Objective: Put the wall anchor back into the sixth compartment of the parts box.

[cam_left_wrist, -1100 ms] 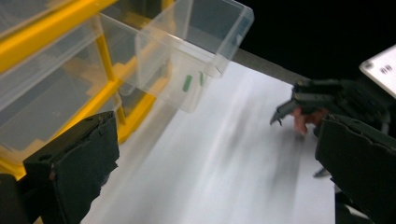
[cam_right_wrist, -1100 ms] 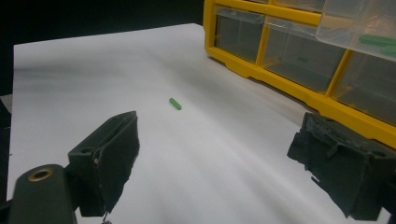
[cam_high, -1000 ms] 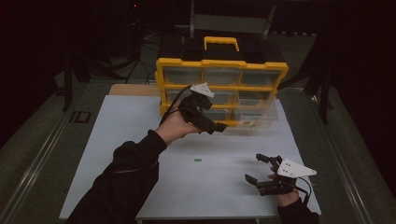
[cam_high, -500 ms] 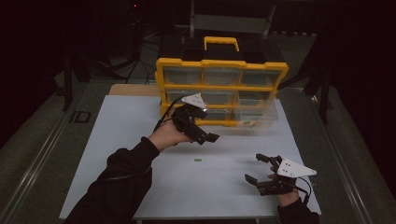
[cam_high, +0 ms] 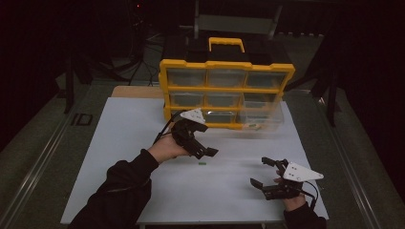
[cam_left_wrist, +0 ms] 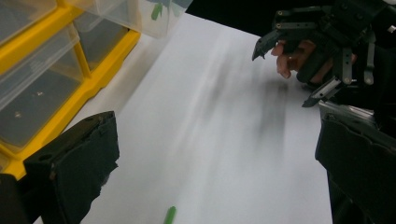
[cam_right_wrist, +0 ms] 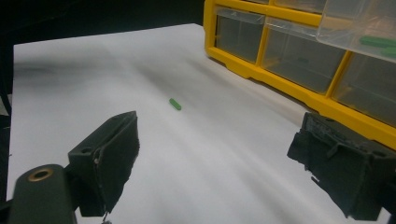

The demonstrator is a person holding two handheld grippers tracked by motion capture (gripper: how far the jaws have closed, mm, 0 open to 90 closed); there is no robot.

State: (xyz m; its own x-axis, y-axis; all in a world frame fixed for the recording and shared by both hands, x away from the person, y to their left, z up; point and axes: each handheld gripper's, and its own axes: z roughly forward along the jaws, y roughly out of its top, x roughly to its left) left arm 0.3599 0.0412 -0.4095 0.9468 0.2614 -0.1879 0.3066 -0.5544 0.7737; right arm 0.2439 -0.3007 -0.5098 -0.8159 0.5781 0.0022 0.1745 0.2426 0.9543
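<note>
Yellow organizer (cam_high: pixel 226 90) behind small green piece (cam_high: pixel 202 163), perhaps plastic, near left gripper (cam_high: pixel 206 151)

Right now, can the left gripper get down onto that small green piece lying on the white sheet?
Probably yes. The left gripper hangs open just above the green piece, and the white sheet around it is bare. The right gripper sits off to the side.
</note>
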